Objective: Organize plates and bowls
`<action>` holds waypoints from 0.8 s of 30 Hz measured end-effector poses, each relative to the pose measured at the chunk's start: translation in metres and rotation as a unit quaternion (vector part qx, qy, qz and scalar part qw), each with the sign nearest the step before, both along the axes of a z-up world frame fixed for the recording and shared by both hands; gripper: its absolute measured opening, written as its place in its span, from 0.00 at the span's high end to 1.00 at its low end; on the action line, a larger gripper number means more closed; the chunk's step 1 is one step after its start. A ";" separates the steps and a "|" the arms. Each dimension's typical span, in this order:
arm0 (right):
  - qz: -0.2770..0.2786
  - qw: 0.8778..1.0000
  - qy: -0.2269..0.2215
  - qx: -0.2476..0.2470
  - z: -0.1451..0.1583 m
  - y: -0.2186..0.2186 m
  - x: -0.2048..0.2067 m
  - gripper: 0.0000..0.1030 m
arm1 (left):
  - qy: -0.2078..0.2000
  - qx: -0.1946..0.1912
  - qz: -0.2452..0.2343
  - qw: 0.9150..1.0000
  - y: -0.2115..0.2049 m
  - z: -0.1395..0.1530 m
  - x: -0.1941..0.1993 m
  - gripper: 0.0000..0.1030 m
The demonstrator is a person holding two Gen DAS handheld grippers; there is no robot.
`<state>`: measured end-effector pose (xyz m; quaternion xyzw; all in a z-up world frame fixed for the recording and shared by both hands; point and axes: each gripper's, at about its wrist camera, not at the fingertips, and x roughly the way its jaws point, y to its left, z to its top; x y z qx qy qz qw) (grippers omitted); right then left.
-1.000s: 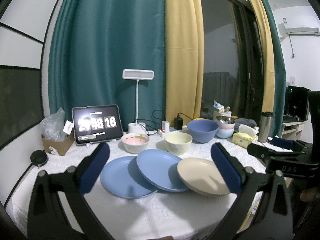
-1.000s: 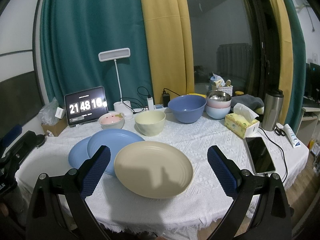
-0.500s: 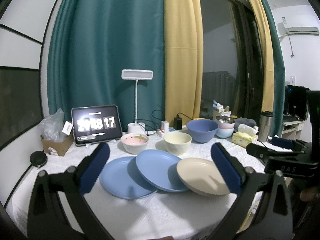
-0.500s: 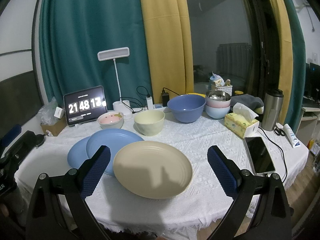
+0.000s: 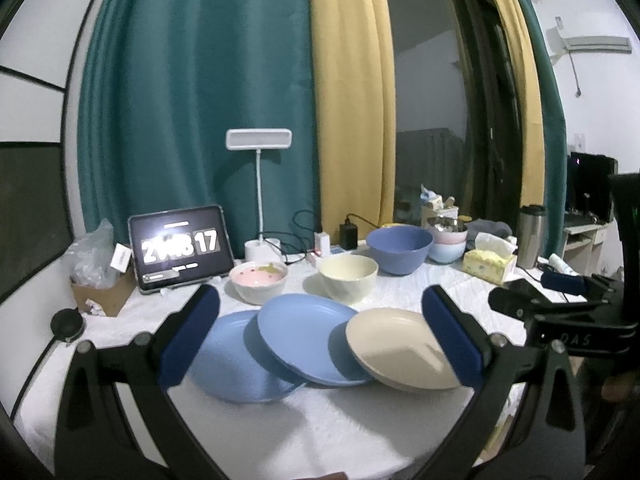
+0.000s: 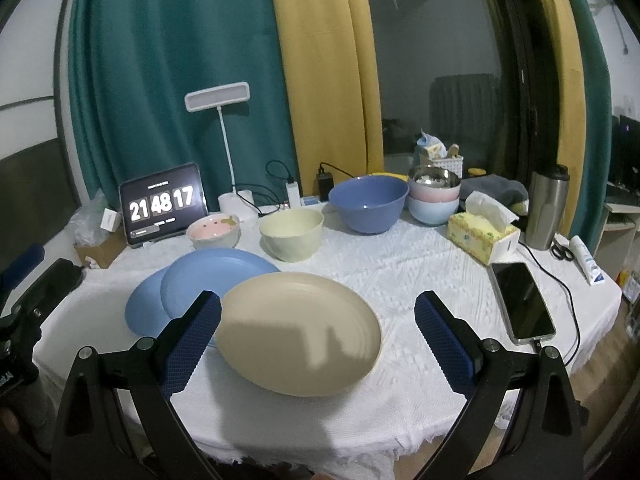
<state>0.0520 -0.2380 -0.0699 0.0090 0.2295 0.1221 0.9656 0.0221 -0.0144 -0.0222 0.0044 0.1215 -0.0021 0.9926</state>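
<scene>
Above the table [image 6: 420, 280], both open-jawed grippers, clear of overlapping plates [image 6: 300, 332].

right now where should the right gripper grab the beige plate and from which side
Take the beige plate by its near right rim, coming in low from the front with the right gripper. That edge looks free over the white tablecloth, while its left edge overlaps the blue plate. The rim is thin and shallow, so one finger probably needs to slip under it.

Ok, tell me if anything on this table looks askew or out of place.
The three plates are fanned, not stacked: the beige plate leans on the upper blue plate, which overlaps the lower blue plate. Nothing looks spilled or broken.
</scene>
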 end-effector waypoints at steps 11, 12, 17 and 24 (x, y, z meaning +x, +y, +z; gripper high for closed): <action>-0.016 0.998 0.053 0.008 -0.025 -0.017 0.040 0.03 | 0.066 0.034 -0.022 0.997 -0.026 -0.019 0.058 0.01; -0.016 0.998 0.056 0.009 -0.027 -0.019 0.043 0.03 | 0.072 0.037 -0.023 0.996 -0.030 -0.021 0.063 0.02; -0.022 0.997 0.068 0.014 -0.036 -0.029 0.061 0.03 | 0.096 0.046 -0.034 0.994 -0.043 -0.032 0.086 0.02; -0.025 0.994 0.099 0.024 -0.054 -0.040 0.091 0.03 | 0.130 0.062 -0.045 0.989 -0.054 -0.047 0.112 0.02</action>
